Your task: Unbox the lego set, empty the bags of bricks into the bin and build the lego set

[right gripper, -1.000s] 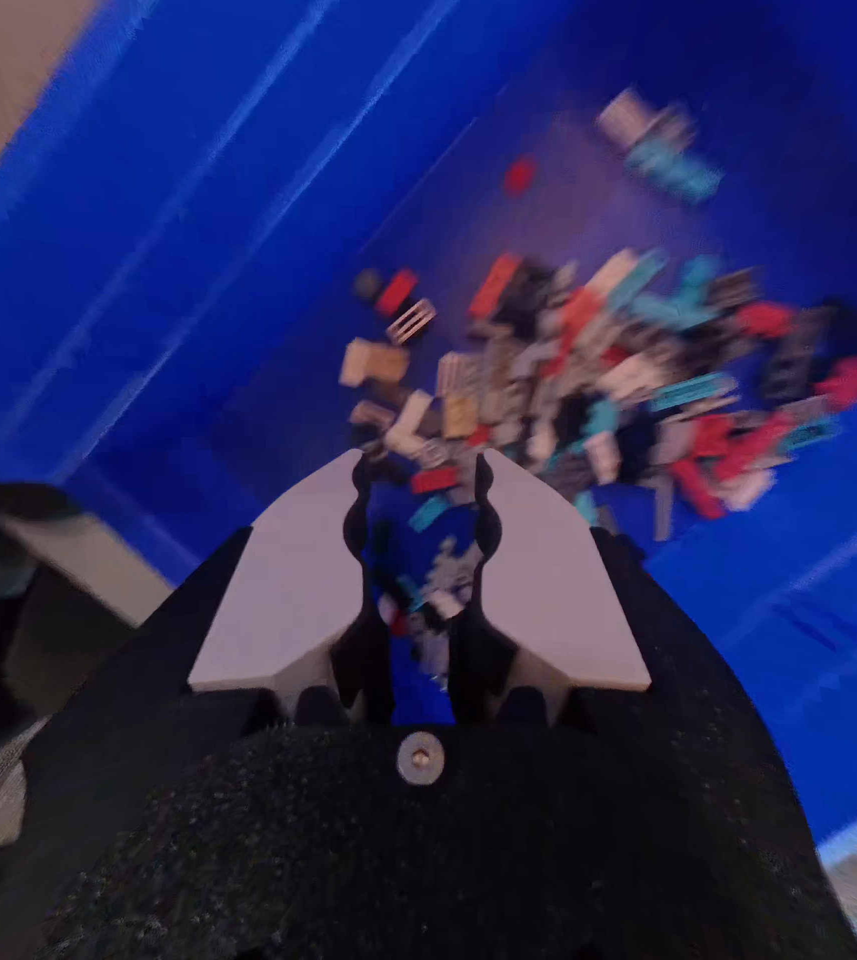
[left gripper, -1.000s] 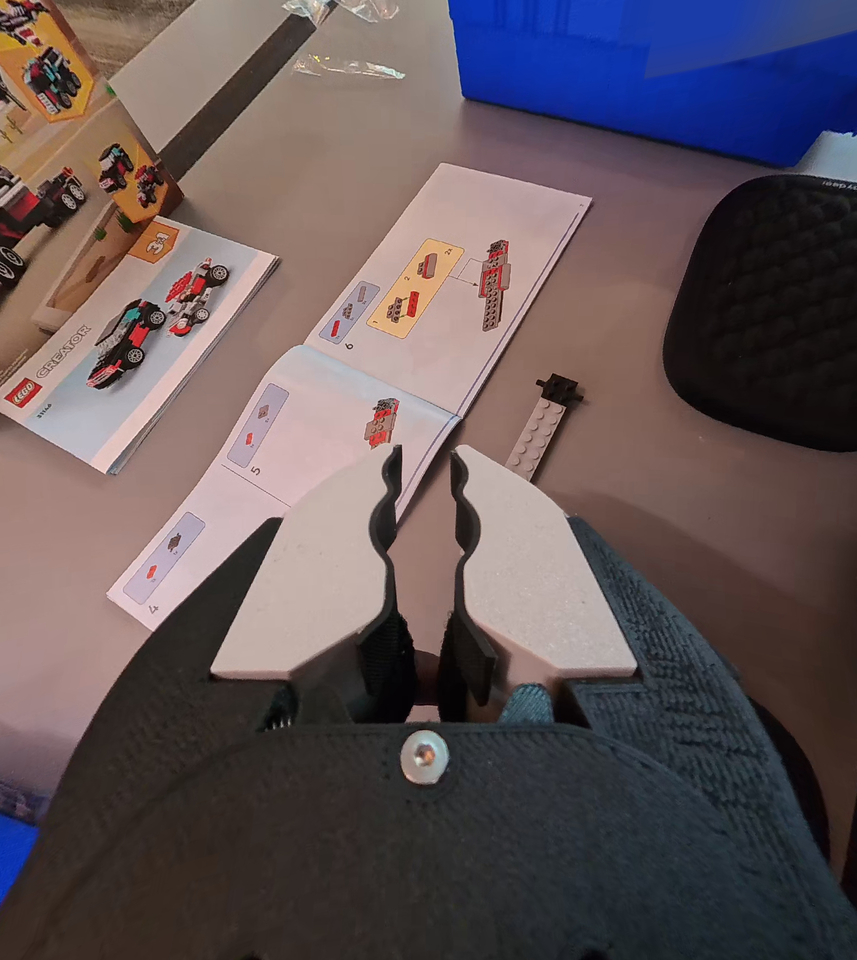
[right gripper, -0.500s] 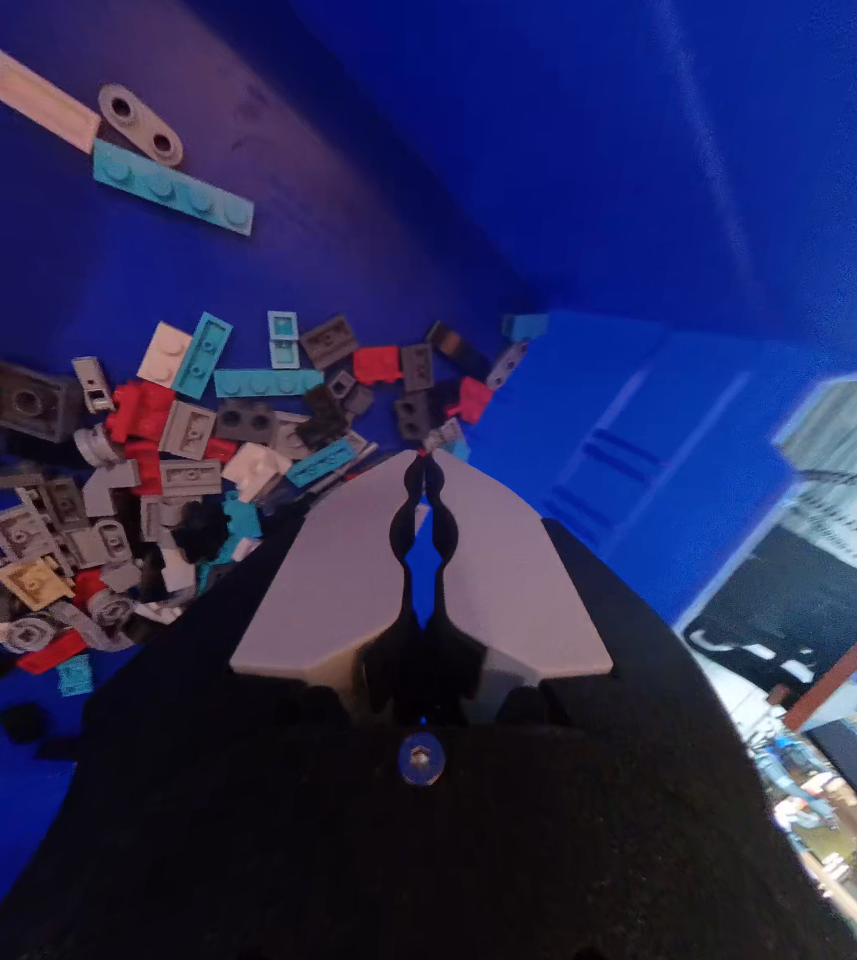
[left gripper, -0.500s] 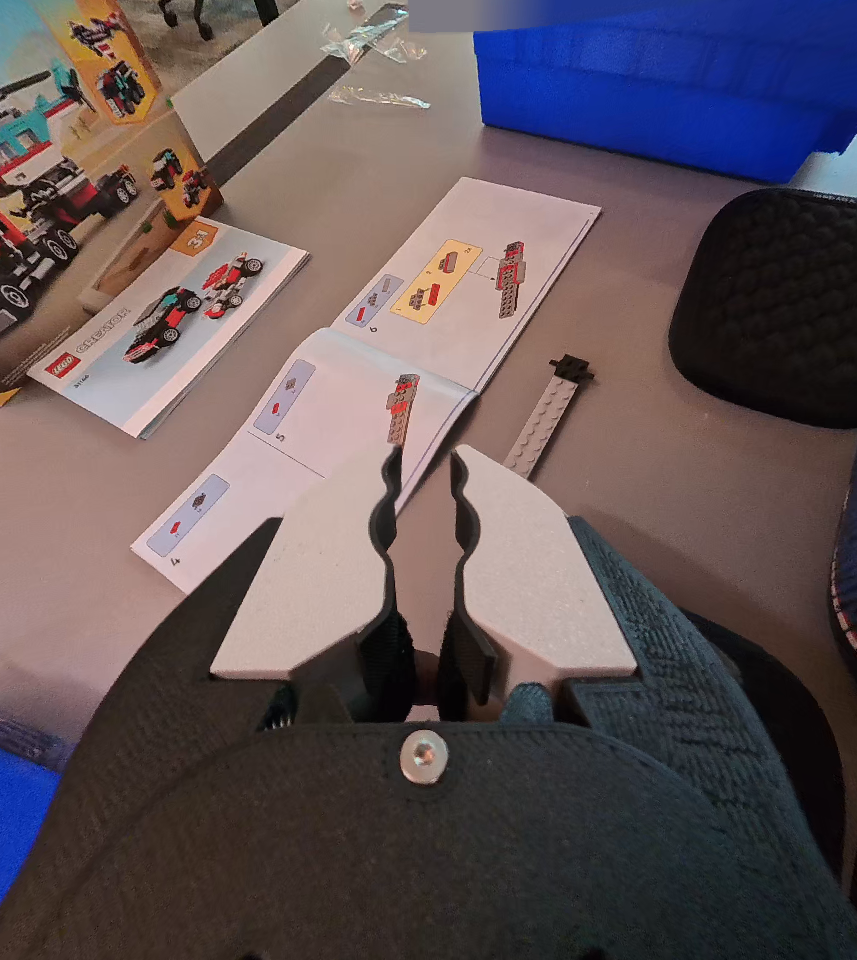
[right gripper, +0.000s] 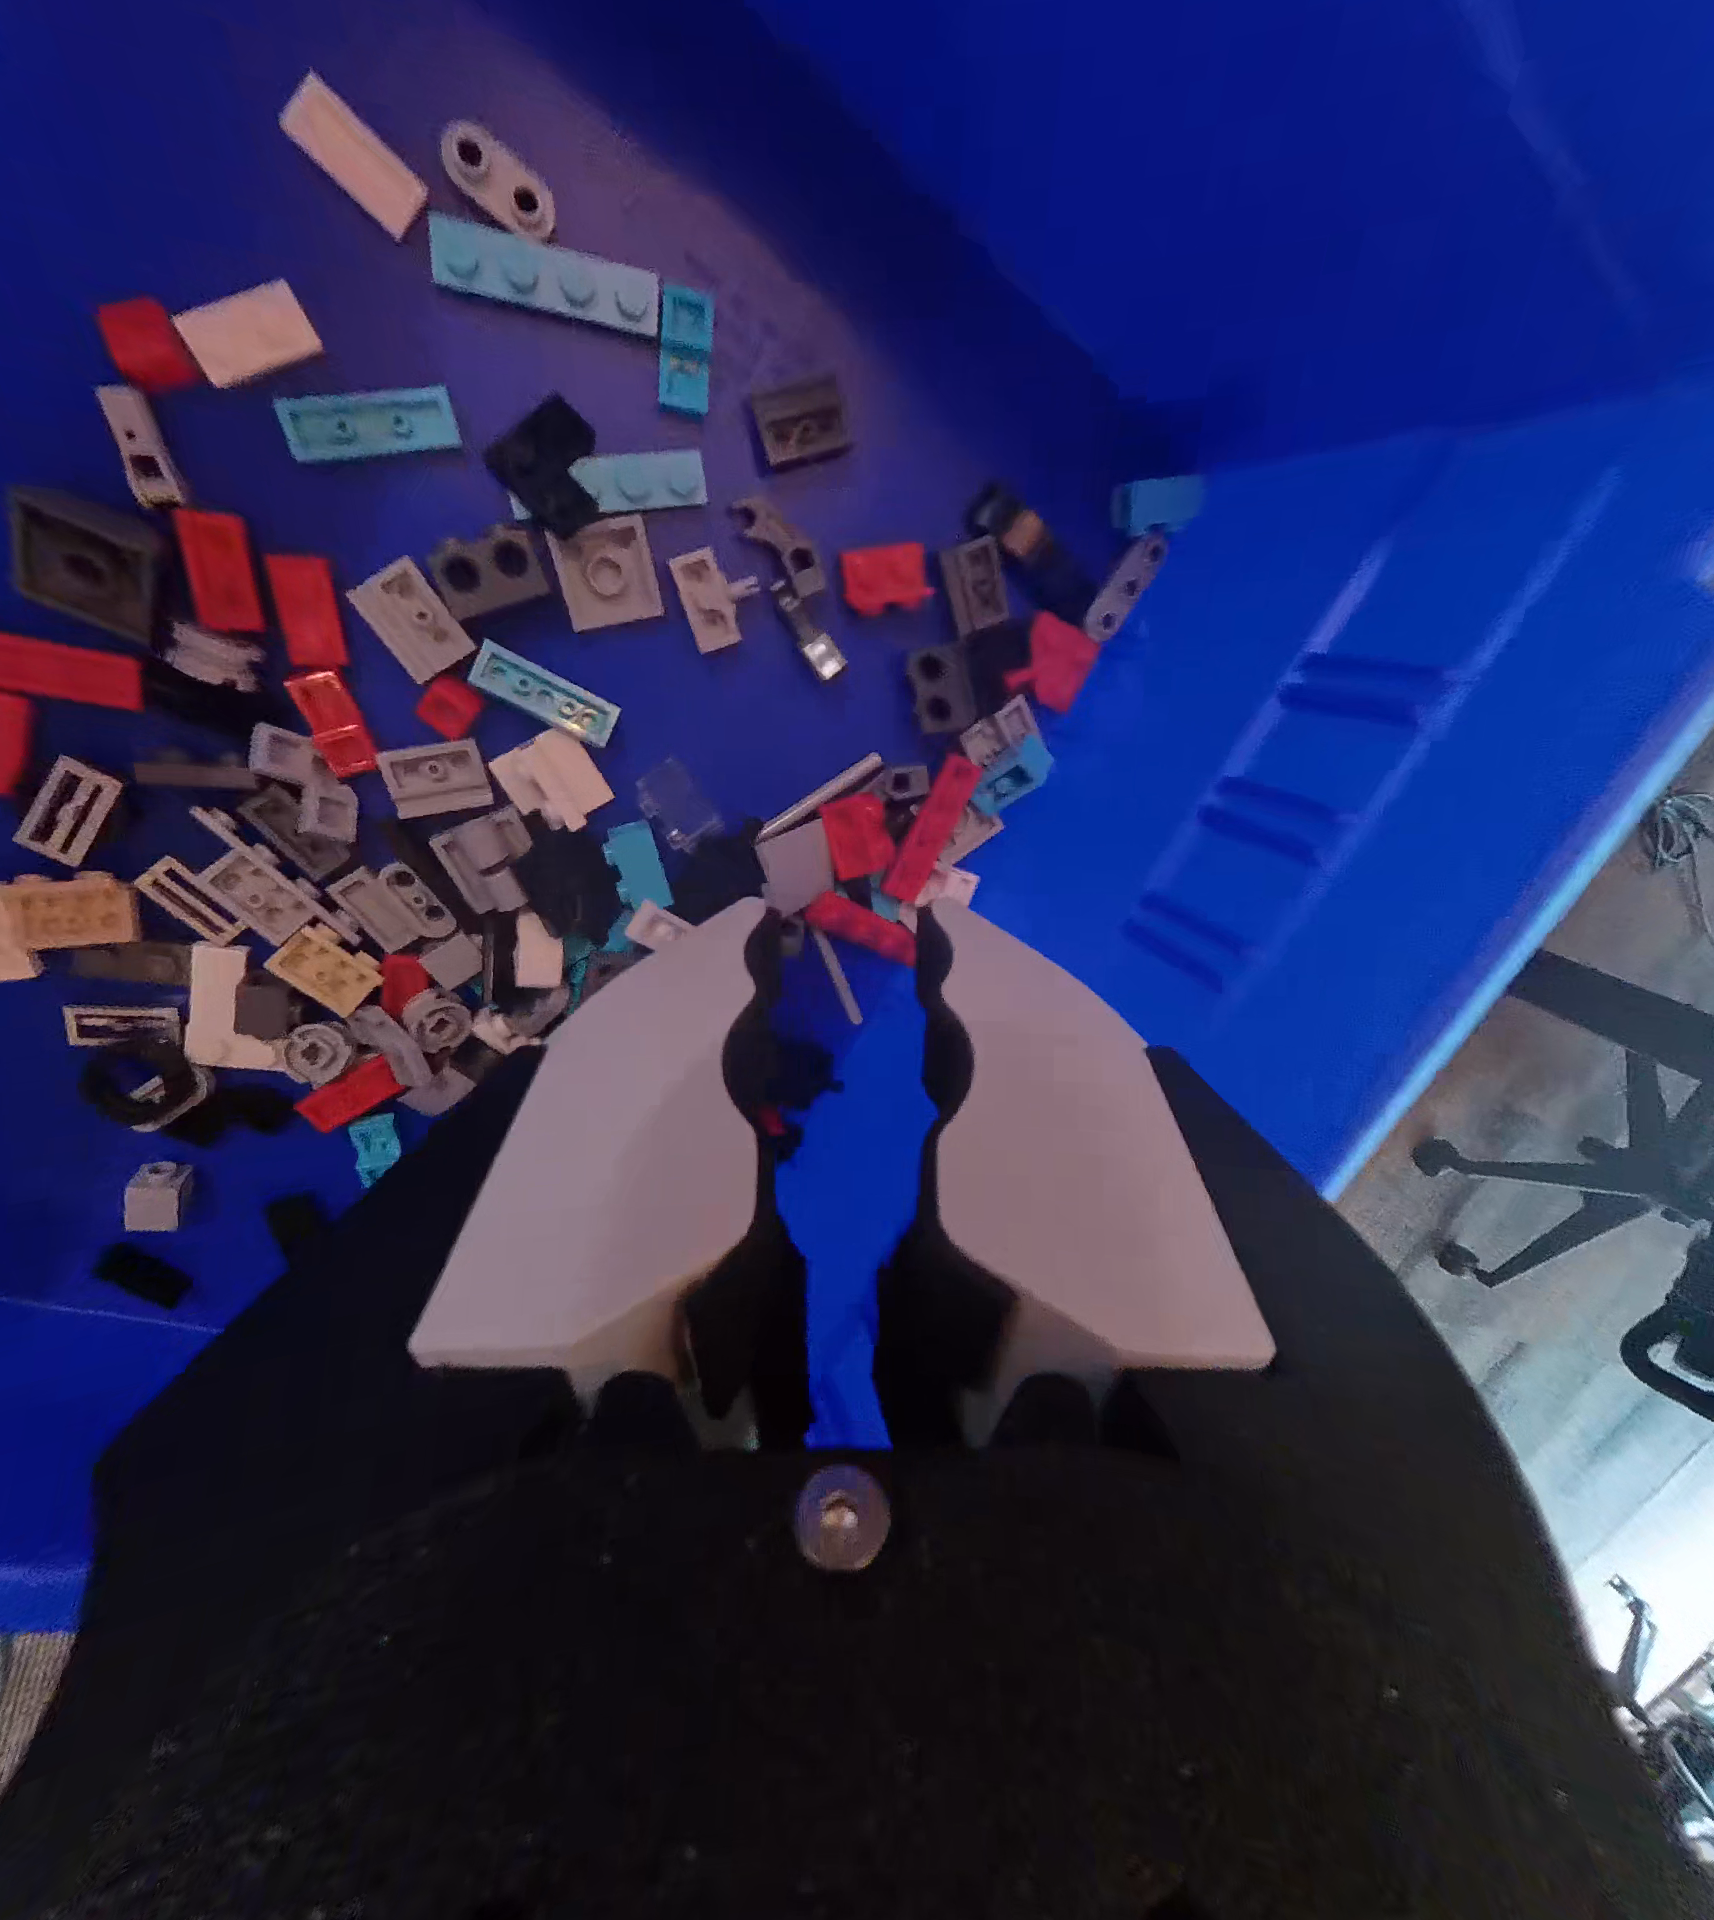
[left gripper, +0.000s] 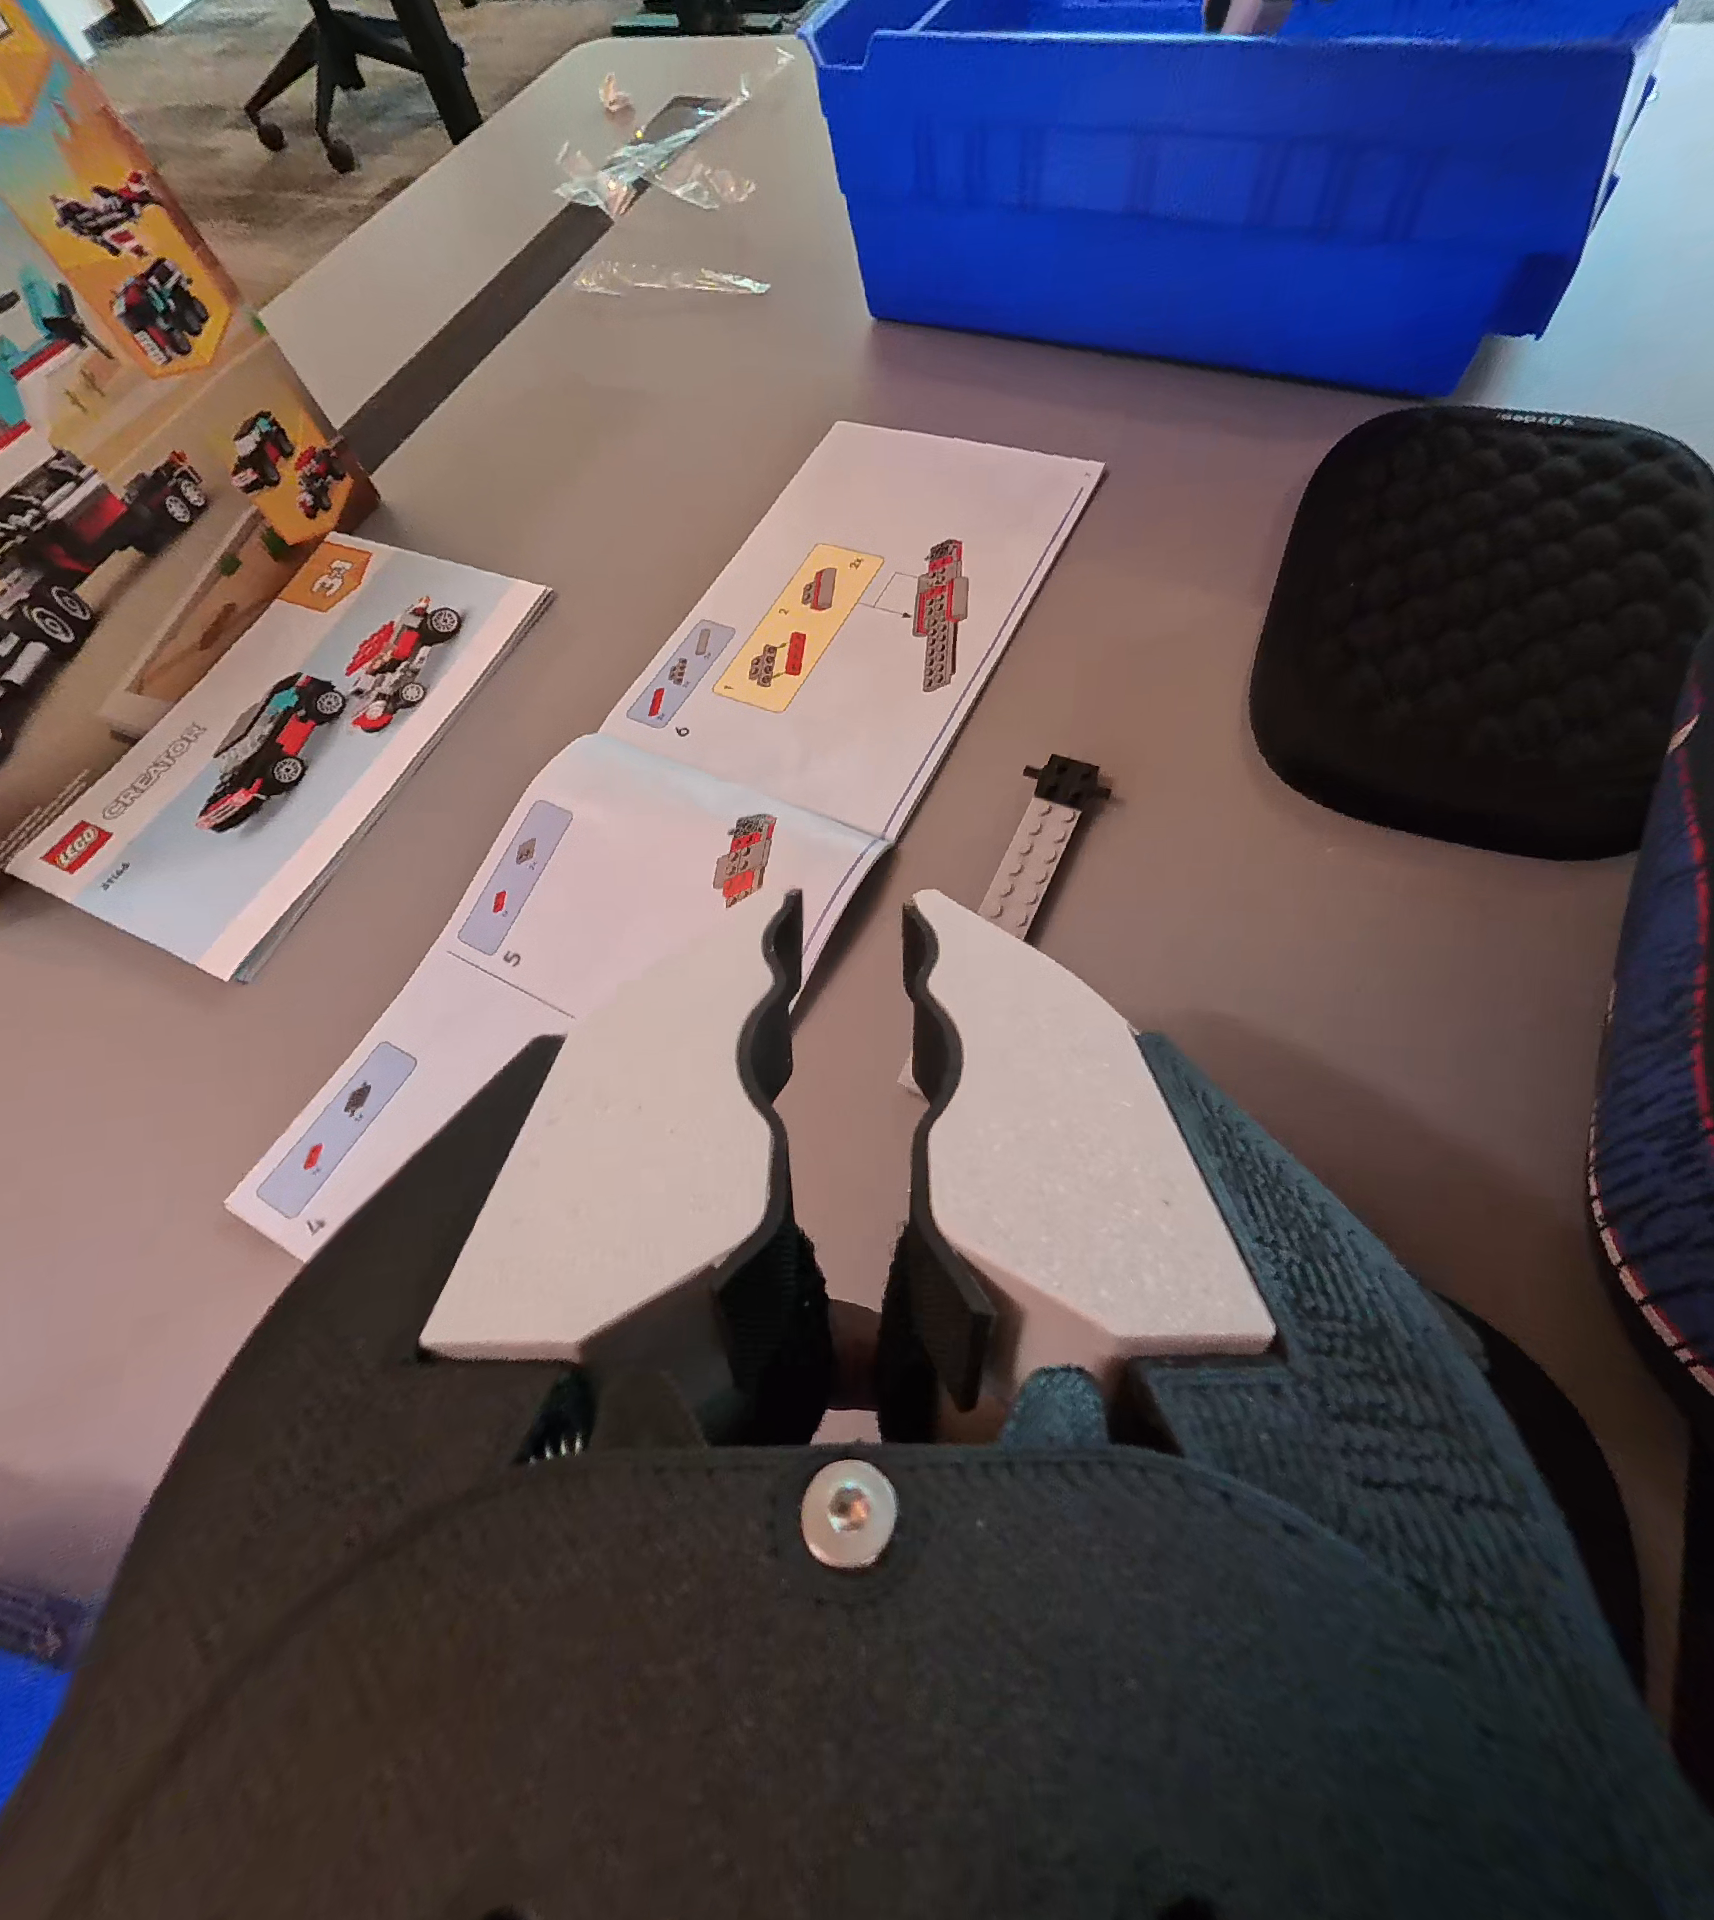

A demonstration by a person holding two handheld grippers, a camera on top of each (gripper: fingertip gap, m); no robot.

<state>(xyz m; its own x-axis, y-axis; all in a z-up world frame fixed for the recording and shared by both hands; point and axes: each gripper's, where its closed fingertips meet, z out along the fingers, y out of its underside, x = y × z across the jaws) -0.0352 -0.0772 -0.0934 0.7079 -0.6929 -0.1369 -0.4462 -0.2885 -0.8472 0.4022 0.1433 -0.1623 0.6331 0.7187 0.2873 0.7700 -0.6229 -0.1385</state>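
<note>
In the left wrist view my left gripper is open and empty above the grey table, near the open instruction booklet. A long grey plate with a black piece on its far end lies just right of the booklet, ahead of the right finger. The blue bin stands at the back. In the right wrist view my right gripper is open and empty inside the blue bin, over a pile of loose bricks in red, grey, teal, black and white. A red brick lies just beyond the fingertips.
The set's box stands at the left with a closed booklet beside it. A black padded cushion lies at the right. Empty clear bags lie at the back. Office chairs show beyond the bin. Left tips to right tips: about 50 cm.
My right gripper went from open to shut and back to open, and swung across the pile toward the bin's corner. My left gripper drew back and up a little, still open.
</note>
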